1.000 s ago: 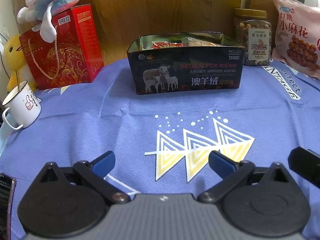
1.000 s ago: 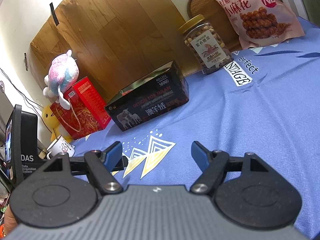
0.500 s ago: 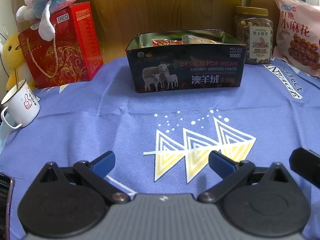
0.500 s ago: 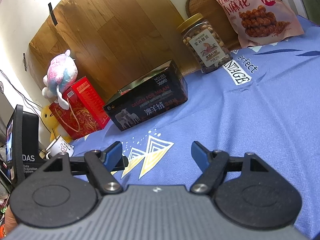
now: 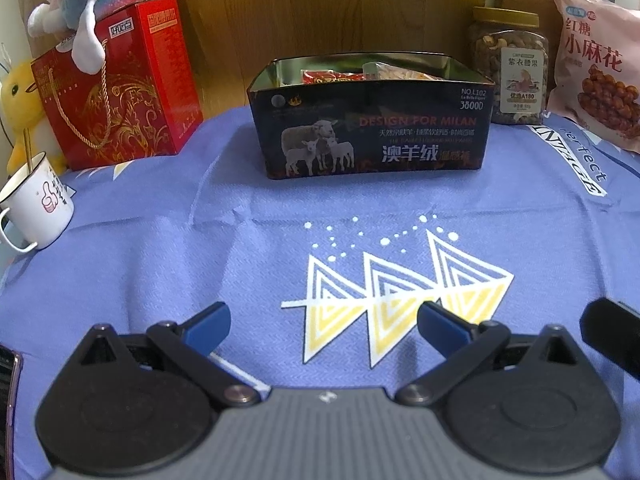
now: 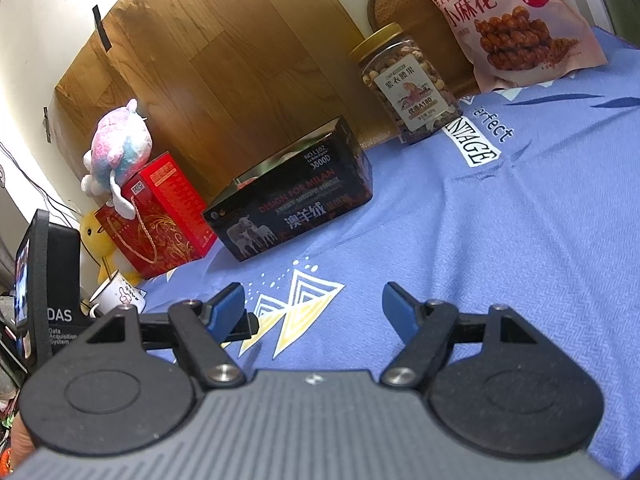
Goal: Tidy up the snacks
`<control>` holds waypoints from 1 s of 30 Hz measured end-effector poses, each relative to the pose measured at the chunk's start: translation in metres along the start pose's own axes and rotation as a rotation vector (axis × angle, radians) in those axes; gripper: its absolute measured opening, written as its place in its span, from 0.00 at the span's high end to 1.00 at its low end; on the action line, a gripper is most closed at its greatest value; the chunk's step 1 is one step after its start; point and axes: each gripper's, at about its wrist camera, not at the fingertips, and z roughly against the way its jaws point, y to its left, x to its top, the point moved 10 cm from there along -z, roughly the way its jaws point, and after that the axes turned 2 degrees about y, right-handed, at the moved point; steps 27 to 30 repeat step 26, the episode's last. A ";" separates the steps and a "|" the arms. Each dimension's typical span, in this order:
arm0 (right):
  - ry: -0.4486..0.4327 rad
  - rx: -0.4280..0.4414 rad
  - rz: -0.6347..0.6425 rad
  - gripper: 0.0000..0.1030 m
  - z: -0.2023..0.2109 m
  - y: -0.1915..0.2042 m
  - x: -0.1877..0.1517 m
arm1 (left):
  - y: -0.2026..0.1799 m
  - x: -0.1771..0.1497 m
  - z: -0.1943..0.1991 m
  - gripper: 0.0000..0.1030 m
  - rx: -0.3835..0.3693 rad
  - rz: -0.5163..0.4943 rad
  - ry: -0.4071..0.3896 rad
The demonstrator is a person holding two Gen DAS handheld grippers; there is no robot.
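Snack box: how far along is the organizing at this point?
Done: the dark box already holds a red packet and another pack. In hand: nothing; the left gripper and right gripper are both open and empty above the blue cloth. Possibly left: the nut jar and pink bag stand outside the box.

Dark tin (image 5: 370,136): "DESIGN FOR MILAN", "NO.L102", "3800D", "澳羊绒". Nut jar (image 5: 510,76) label: "紫衣腰果", "A180". Pink snack bag (image 5: 596,68): "红糖 小麻花"; in right wrist view (image 6: 508,20) also red "NB" badge. Blue cloth (image 5: 160,248) on desk: "perfect", "VINTAGE", partly cut. Black device (image 6: 52,308): "DAS", "Data Acquisition System". Red gift box (image 5: 116,80) txt too small to read.
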 end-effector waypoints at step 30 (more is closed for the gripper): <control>-0.006 -0.003 0.004 0.24 0.002 0.001 0.001 | -0.007 0.003 0.006 0.00 -0.048 -0.013 -0.041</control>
